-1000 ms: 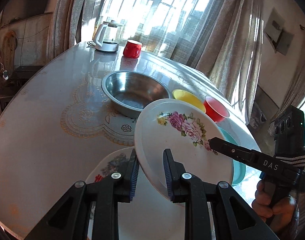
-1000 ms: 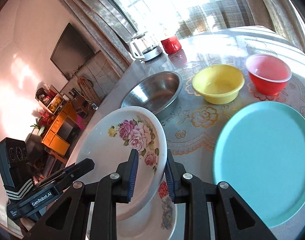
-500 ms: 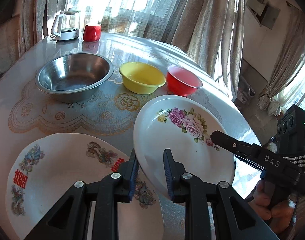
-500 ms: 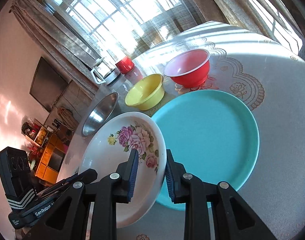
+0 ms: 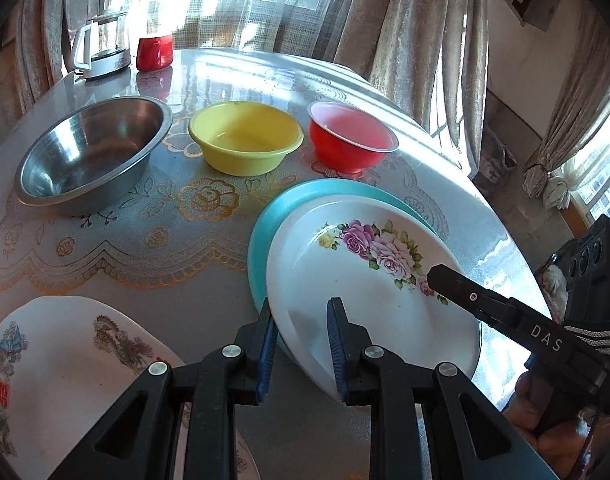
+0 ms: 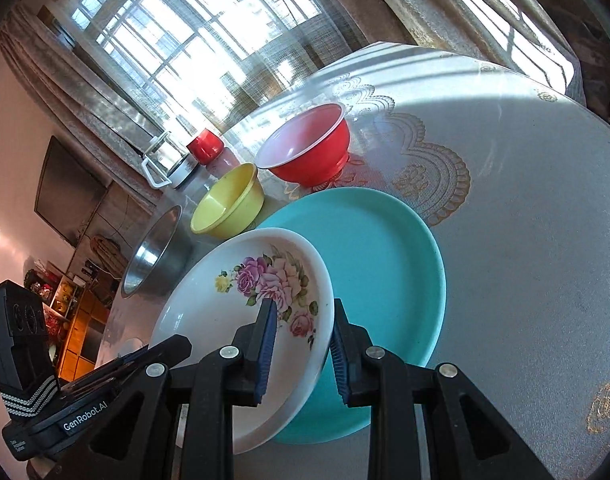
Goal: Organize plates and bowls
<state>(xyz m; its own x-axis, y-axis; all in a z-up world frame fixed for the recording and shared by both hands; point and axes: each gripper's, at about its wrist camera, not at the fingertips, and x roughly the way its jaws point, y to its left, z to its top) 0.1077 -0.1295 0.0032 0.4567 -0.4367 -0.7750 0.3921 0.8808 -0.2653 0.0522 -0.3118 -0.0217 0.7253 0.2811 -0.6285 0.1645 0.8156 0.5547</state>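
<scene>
The rose plate (image 5: 369,280) is held over the teal plate (image 6: 381,248) by both tongs at once. The left tongs (image 5: 301,344) are clamped on its near rim, one pad above and one below, and the right tongs (image 6: 301,344) are clamped on the opposite rim in the same way. In the right wrist view the rose plate is tilted, its left edge lifted clear and its right edge low over the teal plate; whether the two plates are touching cannot be told.

The step in hand is judged to be the stacking of the rose plate onto the teal plate. The plate sits off-centre, toward the teal plate's near side, so a small shift toward the bowls is called for, followed by a levelling and a lowering until it rests flat. Only then should both tongs be let go, and drawn out sideways so the rim is not dragged.

A third plate with red and blue figures (image 5: 65,372) lies on the table (image 5: 125,248) at the near left, and is judged to be the next piece for the stack. The steel bowl (image 5: 93,152), yellow bowl (image 5: 245,136) and red bowl (image 5: 351,140) stand apart in a row behind, not yet nested.
</scene>
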